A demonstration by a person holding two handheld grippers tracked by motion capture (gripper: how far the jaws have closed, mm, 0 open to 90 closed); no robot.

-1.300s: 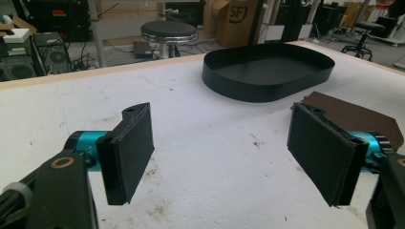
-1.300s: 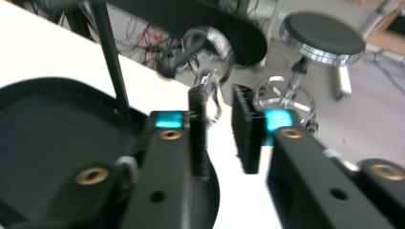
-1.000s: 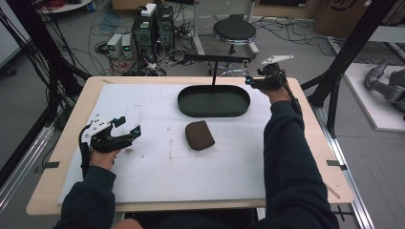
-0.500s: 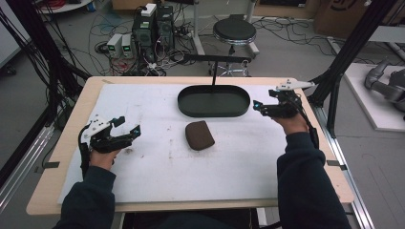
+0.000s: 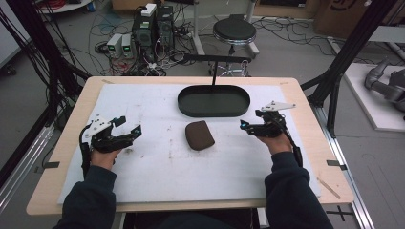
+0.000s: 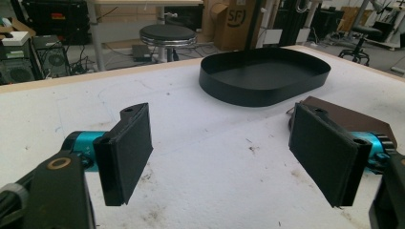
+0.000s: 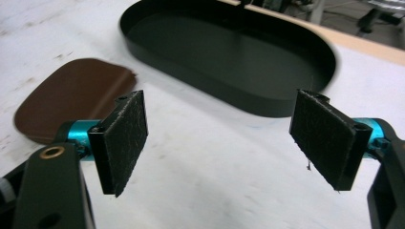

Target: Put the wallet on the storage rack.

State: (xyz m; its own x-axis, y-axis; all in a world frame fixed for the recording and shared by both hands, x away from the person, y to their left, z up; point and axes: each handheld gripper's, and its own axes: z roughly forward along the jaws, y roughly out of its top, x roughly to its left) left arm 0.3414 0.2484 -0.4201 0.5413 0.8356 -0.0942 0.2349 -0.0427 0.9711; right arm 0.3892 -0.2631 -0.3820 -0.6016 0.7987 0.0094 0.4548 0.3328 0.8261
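High view: brown pad (image 5: pixel 199 135) lies flat on the white tabletop (image 5: pixel 157 167), just in front of the black oval tray (image 5: pixel 213 101).
Pad look: dark brown, rounded corners, thin.
Left gripper (image 5: pixel 130 134): left of the pad, jaws apart, empty.
Right gripper (image 5: pixel 246 127): right of the pad, jaws just opened wide, nothing between.
Change: right gripper came from the tray's right end down toward the pad; left unmoved.

Left hand-held gripper (image 5: pixel 128 133) agape; right hand-held gripper (image 5: pixel 248 127) just opened.
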